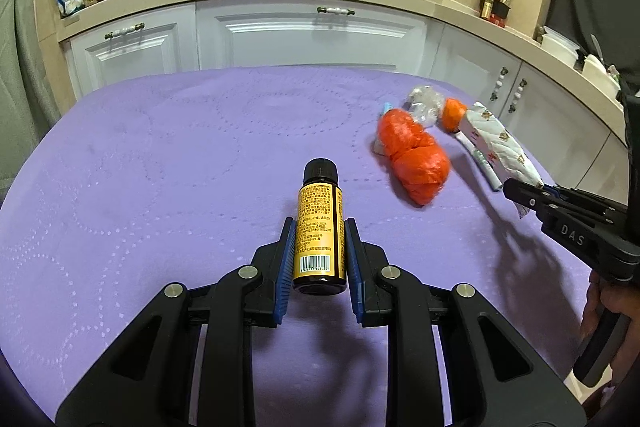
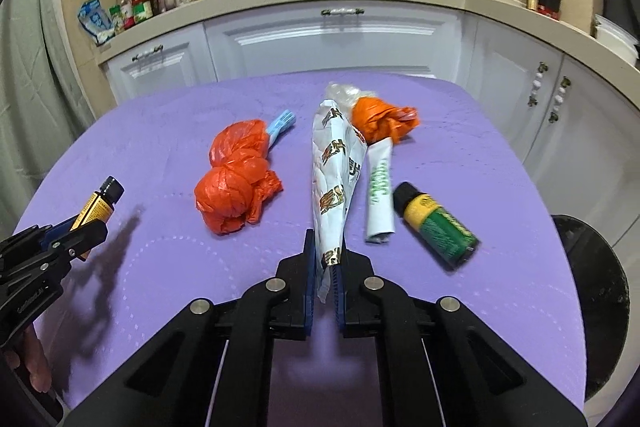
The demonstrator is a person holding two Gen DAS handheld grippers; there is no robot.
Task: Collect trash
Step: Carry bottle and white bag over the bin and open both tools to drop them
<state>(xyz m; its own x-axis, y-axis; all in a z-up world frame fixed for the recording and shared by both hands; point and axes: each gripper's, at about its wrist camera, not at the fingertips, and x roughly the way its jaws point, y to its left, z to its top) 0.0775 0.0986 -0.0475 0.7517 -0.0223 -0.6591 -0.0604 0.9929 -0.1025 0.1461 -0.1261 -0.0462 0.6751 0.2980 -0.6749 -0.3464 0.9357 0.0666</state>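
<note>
Currently both grippers loaded, nothing binned yet as far as visible. Purple quilted table mat [image 2: 160, 267] has most trash on it. Dark round bin-like container [image 2: 592, 291] sits off the right edge, contents hidden. Knotted orange plastic bag [image 2: 236, 187] lies left of centre, untouched. Right gripper [image 2: 326, 259] is clamped on the near end of the long white printed paper wrapper [image 2: 334, 163], which runs far along the mat. Smaller orange bag wad [image 2: 380, 123] and crumpled clear film [image 2: 344, 93] sit at the far end; white-green sachet [image 2: 378, 195] and green-yellow bottle [image 2: 438, 225] lie right. Left gripper [image 1: 320, 247] holds the small brown bottle with yellow label [image 1: 320, 227], narrow grip.
</note>
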